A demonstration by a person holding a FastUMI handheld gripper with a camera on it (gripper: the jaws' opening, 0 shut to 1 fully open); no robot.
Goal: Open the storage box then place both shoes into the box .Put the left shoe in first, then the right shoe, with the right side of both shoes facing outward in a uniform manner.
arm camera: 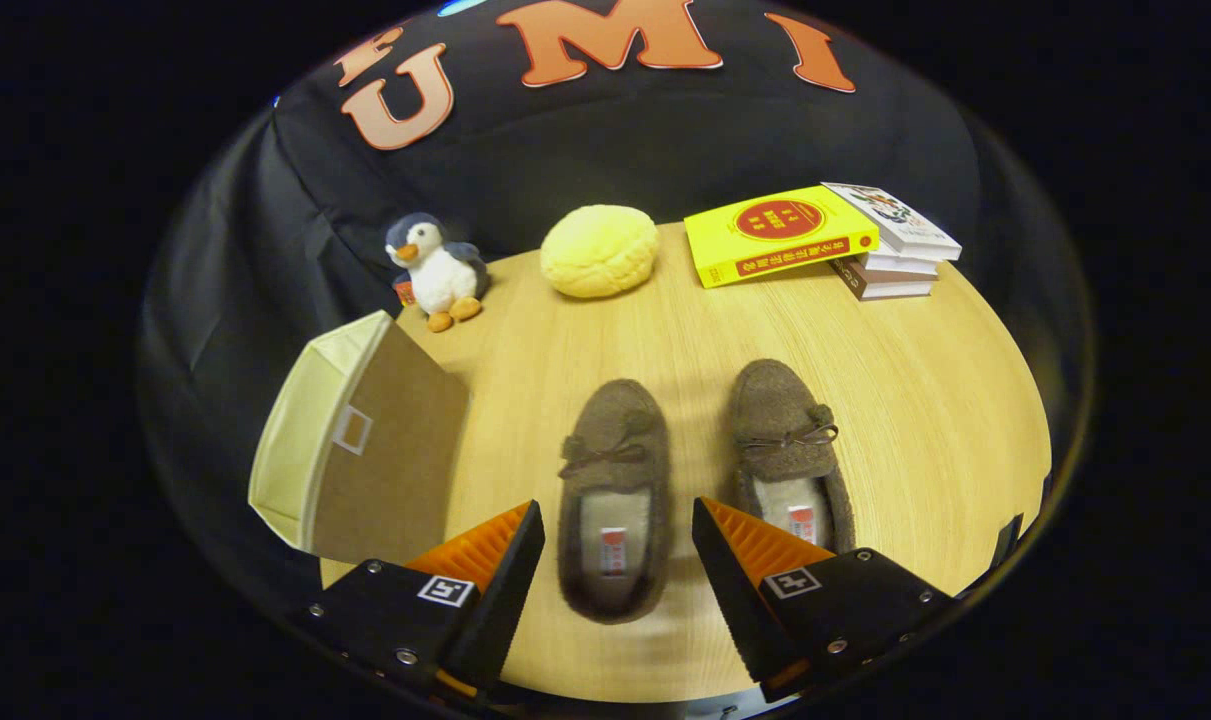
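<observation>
The gripper point(618, 520) hangs over the tabletop point(925, 400) with its fingers point(505, 550) spread wide, holding nothing. The left shoe point(615, 490) lies between them, heel end nearest, touching neither finger. The right shoe point(790, 450) lies just beside it, partly behind the right finger. The box point(355, 440) stands left of the shoes, its lid raised. Beyond are a penguin toy point(437, 270), a yellow cushion point(599, 250) and stacked books point(825, 240)
</observation>
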